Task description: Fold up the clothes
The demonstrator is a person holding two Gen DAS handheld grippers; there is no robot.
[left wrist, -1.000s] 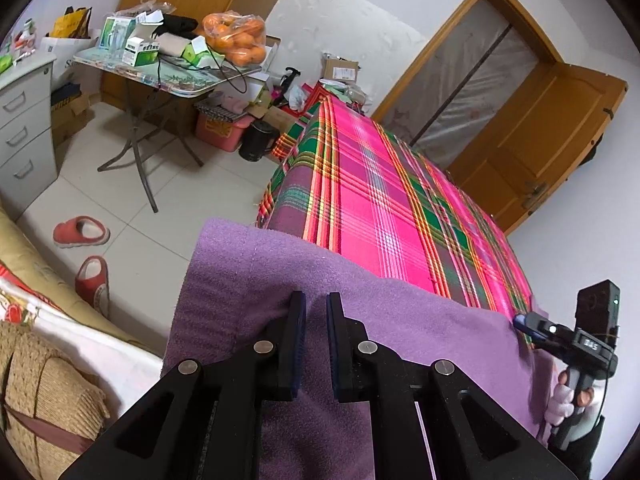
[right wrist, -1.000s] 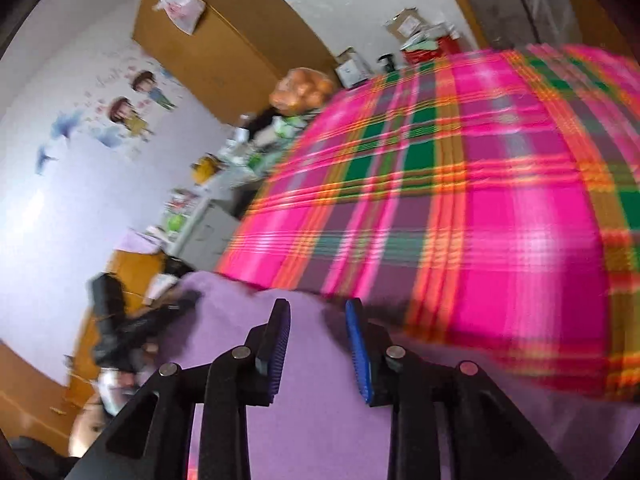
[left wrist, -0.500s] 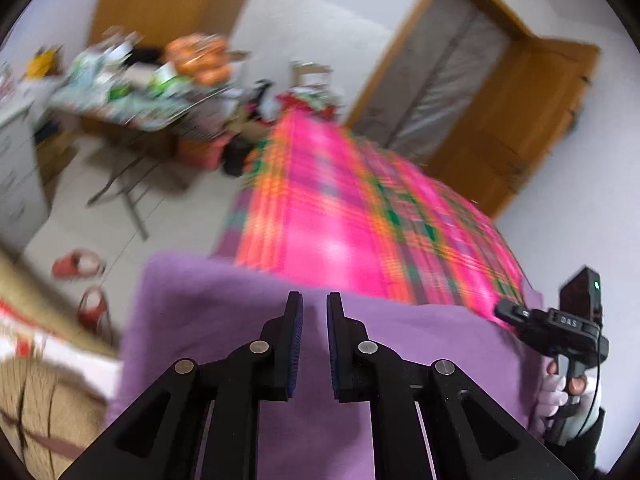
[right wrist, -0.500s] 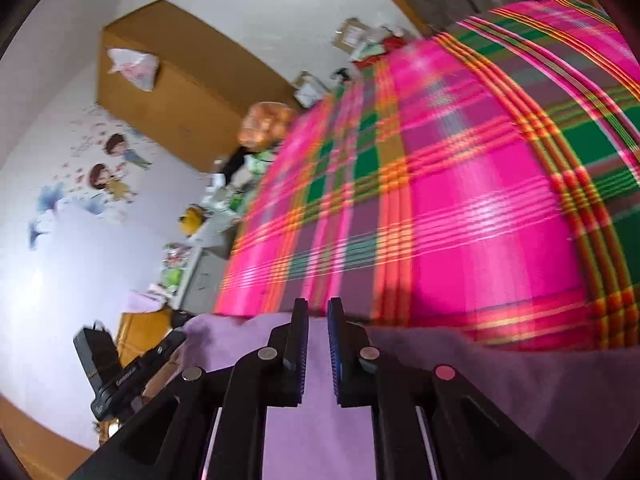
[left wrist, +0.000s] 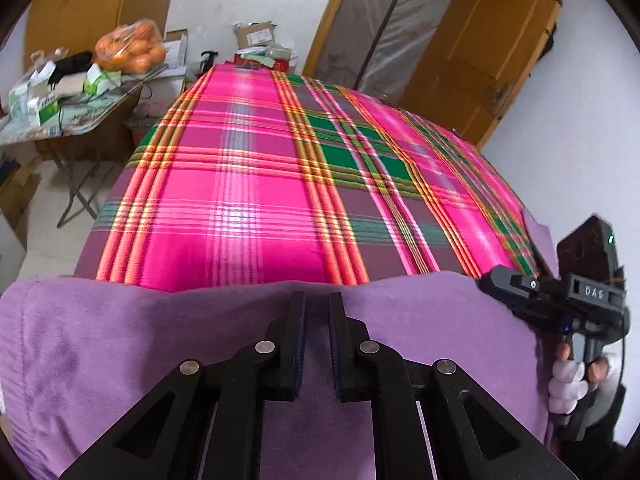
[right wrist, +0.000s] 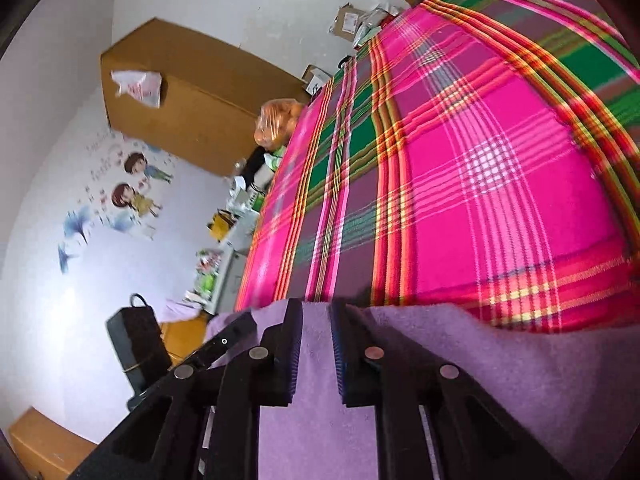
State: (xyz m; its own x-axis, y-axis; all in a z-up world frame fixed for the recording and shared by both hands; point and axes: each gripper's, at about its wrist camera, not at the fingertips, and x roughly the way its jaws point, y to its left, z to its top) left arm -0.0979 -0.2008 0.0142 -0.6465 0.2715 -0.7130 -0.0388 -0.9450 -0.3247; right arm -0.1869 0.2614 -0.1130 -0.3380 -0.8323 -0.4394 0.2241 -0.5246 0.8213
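A purple fleece garment (left wrist: 120,352) is held up over the near end of the bed, its top edge stretched between my two grippers. My left gripper (left wrist: 317,308) is shut on that edge near its middle. In the left wrist view the right gripper (left wrist: 500,280) shows at the far right, held by a gloved hand (left wrist: 568,376). My right gripper (right wrist: 316,314) is shut on the purple garment (right wrist: 500,368) too, with cloth pinched between its pads. The left gripper's body (right wrist: 140,348) appears at lower left of the right wrist view.
A bed with a pink, green and orange plaid cover (left wrist: 280,184) fills the space ahead. A folding table (left wrist: 76,116) with a bag of oranges (left wrist: 130,46) and boxes stands left of it. A wooden door (left wrist: 480,48) is at back right, a wardrobe (right wrist: 192,100) at left.
Both grippers have lifted the purple garment and carried it forward over the bed. The right gripper, open a second ago, has shut on the cloth edge. The floor and slippers left the view.
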